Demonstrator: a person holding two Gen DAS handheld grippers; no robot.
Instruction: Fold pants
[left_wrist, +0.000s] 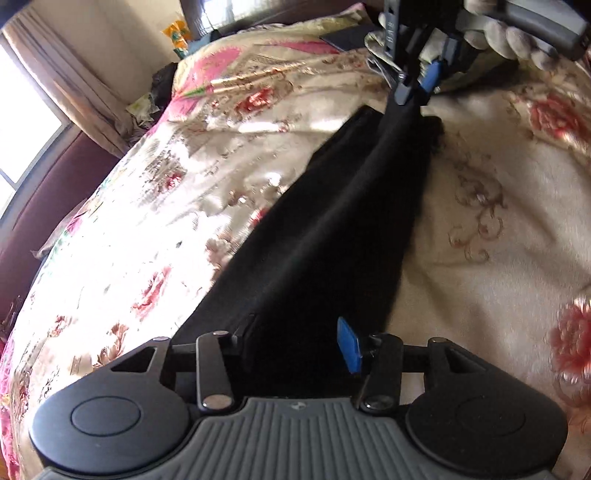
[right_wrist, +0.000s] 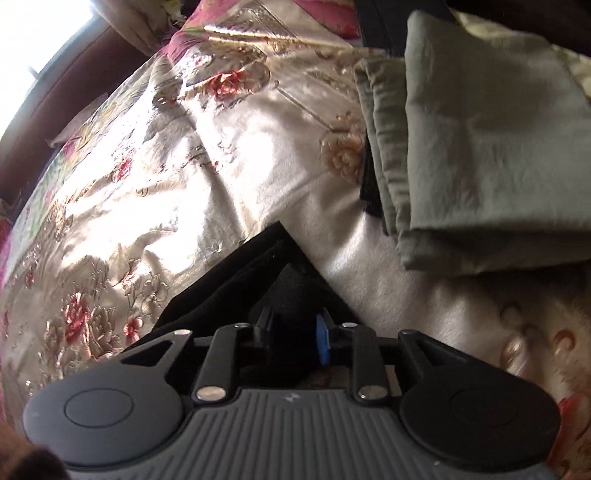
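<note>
Black pants (left_wrist: 332, 221), stretched lengthwise across floral bedspread (left_wrist: 147, 221): left gripper (left_wrist: 295, 343) half-open, cloth between its fingers, grip uncertain; right gripper (left_wrist: 415, 86) narrowly parted, pinching far end.

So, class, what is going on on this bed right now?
A person with a two-finger gripper in each hand is folding long black pants on a shiny floral bedspread. The right gripper lifts one end, fabric between its fingers; the left gripper straddles the other end. Folded grey-green cloth lies nearby.
</note>
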